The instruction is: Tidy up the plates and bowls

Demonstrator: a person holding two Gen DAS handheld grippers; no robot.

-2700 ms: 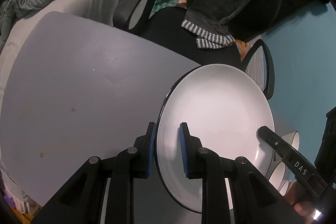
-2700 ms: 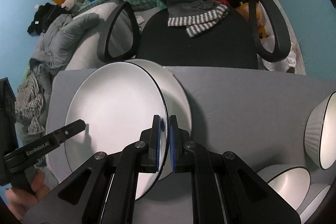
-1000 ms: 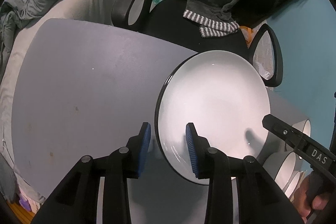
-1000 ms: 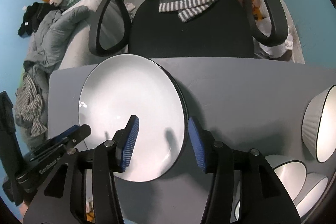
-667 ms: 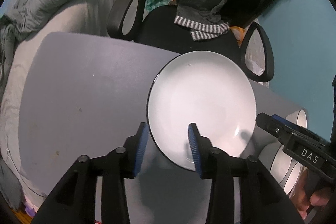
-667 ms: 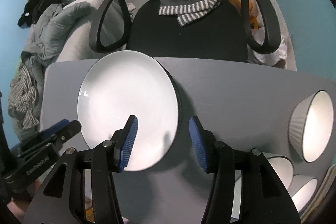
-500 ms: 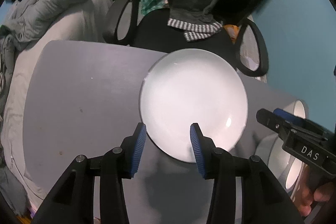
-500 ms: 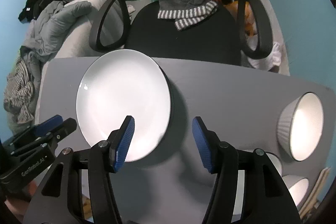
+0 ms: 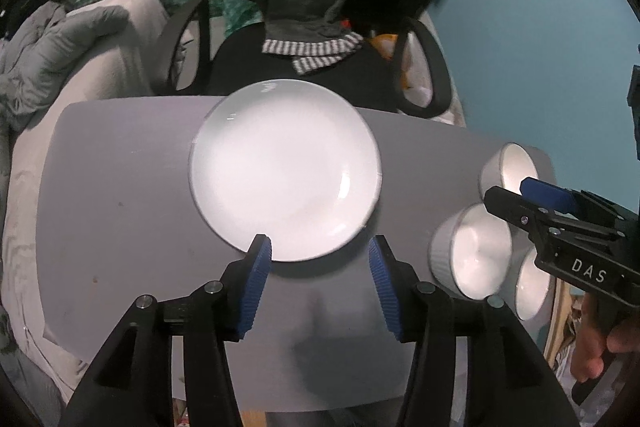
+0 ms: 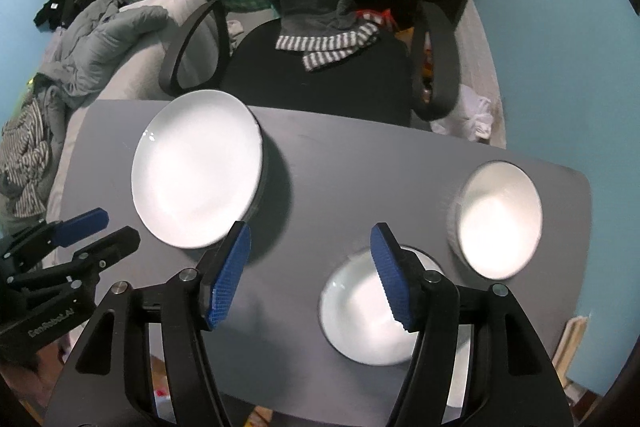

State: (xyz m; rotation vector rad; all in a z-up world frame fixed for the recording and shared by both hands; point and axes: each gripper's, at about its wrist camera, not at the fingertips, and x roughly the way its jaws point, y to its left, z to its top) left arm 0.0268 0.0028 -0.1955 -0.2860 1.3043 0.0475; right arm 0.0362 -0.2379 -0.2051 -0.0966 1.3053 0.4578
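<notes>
Both claws just opened wide — plates stacked, bowls empty.

1. Left gripper: pointing steeply down, jaws apart and just been opening, nothing between them.
2. Right gripper: same pose, jaws wider, just been opening, empty.

Black chair, grey table

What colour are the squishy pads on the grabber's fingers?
Blue, ridged pads on black fingers; the right wrist view shows them best.
</notes>
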